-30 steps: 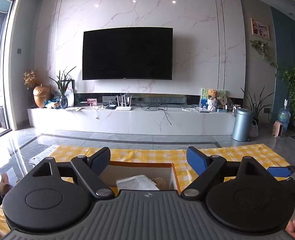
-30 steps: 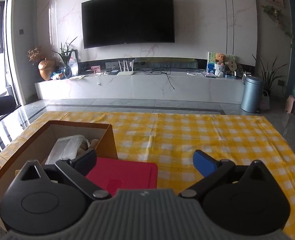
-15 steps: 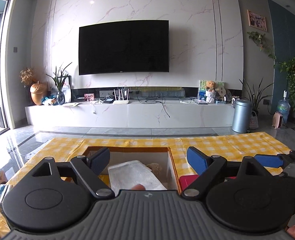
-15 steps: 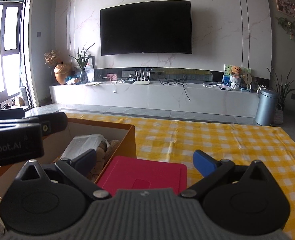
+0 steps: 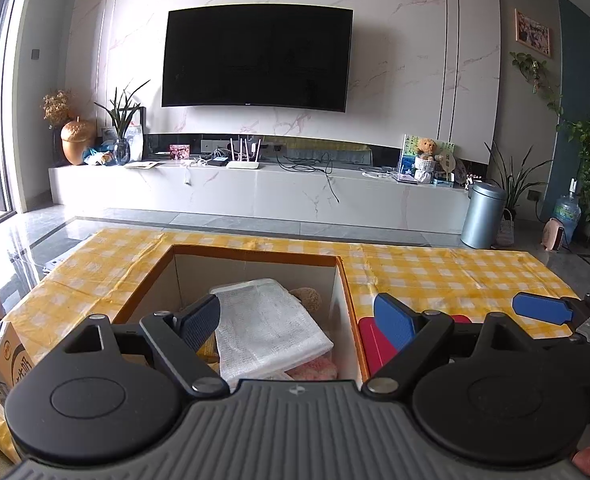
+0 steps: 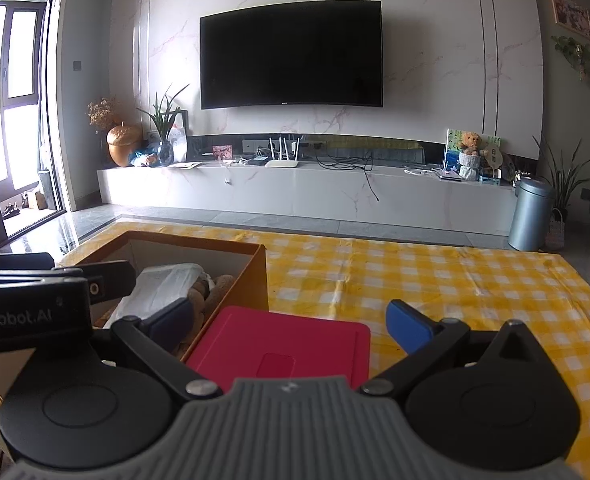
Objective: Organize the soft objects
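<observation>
Jaws of both the left gripper (image 5: 297,318) and right gripper (image 6: 295,318) gape wide and hold nothing above the cardboard box (image 5: 255,257), where a white mesh bag (image 5: 269,322) lies, near the surface's left edge.

The right tool (image 6: 299,320) hangs spread wide above a red lid (image 6: 295,342) beside the cardboard box (image 6: 251,276).

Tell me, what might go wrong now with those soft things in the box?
The white mesh bag lies piled on the plush toys near the box top; the open left tool could snag its mesh. The red lid lies beside the box, and the right tool above it might knock it.
</observation>
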Demonstrator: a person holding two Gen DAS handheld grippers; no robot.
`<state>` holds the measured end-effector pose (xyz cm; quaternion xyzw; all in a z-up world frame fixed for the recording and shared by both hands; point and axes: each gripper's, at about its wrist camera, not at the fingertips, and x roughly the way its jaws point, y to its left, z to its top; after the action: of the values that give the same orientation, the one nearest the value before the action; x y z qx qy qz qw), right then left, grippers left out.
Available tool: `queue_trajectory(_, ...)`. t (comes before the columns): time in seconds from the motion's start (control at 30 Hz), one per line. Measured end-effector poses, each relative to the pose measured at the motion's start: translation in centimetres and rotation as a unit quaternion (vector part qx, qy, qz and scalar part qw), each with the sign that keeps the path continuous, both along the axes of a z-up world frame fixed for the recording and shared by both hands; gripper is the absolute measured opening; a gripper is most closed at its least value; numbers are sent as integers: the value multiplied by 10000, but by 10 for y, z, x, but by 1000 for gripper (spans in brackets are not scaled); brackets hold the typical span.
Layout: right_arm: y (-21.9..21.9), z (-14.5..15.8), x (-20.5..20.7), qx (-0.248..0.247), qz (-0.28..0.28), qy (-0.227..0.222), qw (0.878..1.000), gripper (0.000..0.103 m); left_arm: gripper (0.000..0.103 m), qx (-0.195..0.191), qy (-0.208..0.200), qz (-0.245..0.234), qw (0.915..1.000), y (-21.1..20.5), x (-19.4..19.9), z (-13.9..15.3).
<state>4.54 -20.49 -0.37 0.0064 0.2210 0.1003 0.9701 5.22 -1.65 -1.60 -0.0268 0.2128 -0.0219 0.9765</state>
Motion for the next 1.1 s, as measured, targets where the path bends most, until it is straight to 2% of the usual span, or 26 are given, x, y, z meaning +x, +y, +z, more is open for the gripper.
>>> queue_trajectory(1.1,4,-7,2,-186,-10,104,9998,100,102,-28,114,138,9998,0,3,-6)
